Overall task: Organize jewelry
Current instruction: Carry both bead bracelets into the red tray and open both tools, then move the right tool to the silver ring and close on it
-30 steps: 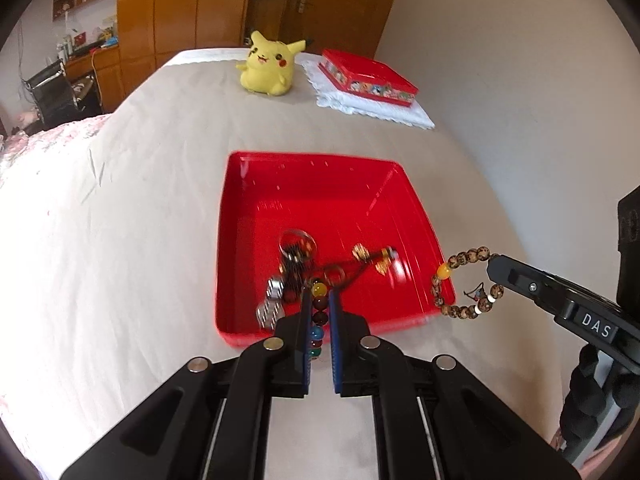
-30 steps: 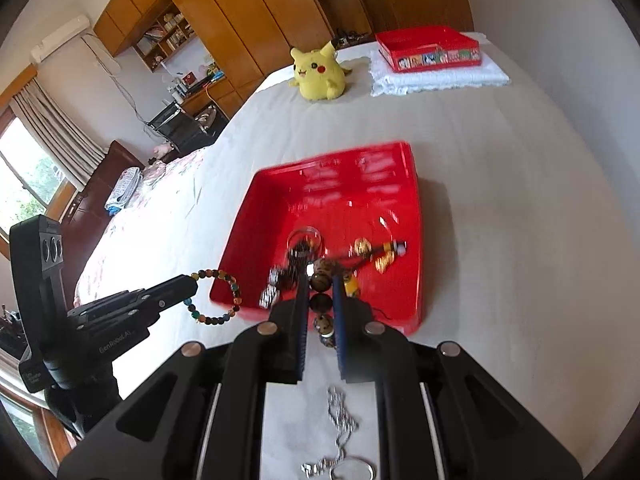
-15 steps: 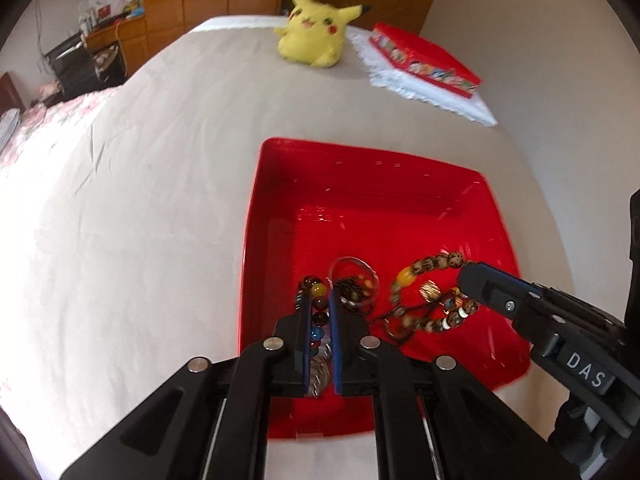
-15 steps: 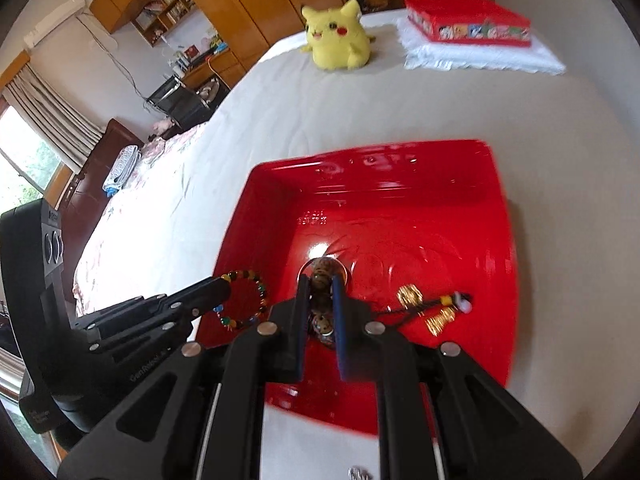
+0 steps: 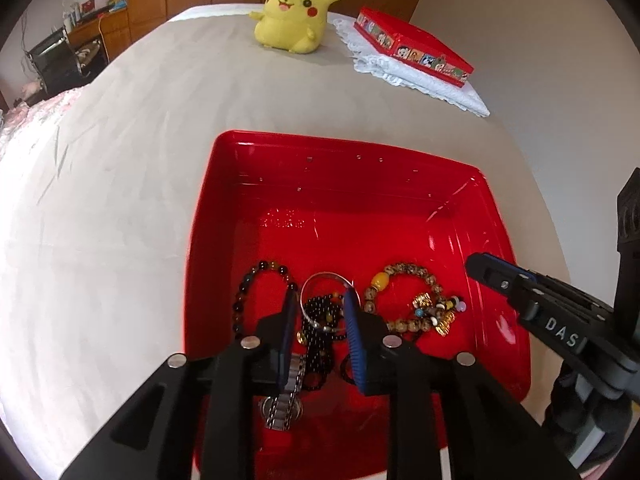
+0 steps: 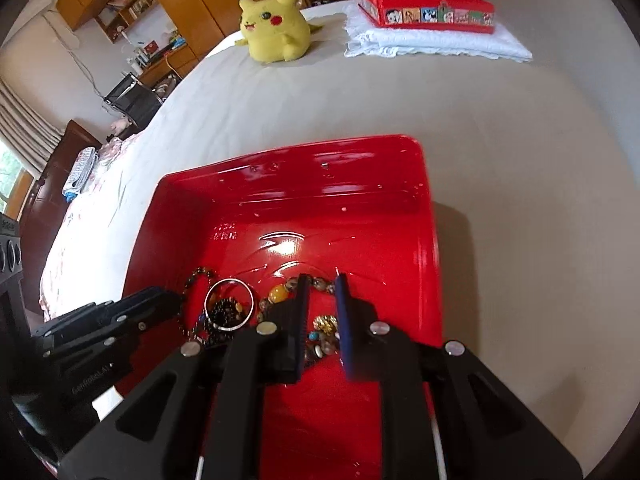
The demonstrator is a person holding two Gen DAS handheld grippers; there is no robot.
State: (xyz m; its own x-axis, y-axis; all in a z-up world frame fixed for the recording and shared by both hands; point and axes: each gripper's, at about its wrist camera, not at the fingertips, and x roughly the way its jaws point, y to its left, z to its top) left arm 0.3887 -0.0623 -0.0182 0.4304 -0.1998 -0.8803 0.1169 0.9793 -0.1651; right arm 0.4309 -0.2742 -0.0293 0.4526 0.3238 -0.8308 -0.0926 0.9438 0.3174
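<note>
Left wrist view: the big red tray [image 5: 208, 216] sits on the bed to keep jewelry together. Both claws, left [image 5: 320, 300] and right [image 6: 322, 282], are spread wide and hold nothing. 2 bead bracelets [image 5: 400, 272] lie inside the tray.

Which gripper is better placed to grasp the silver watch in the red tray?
Left. The left gripper hangs open right over the silver watch; the right gripper is open over the brown bead bracelet.
</note>
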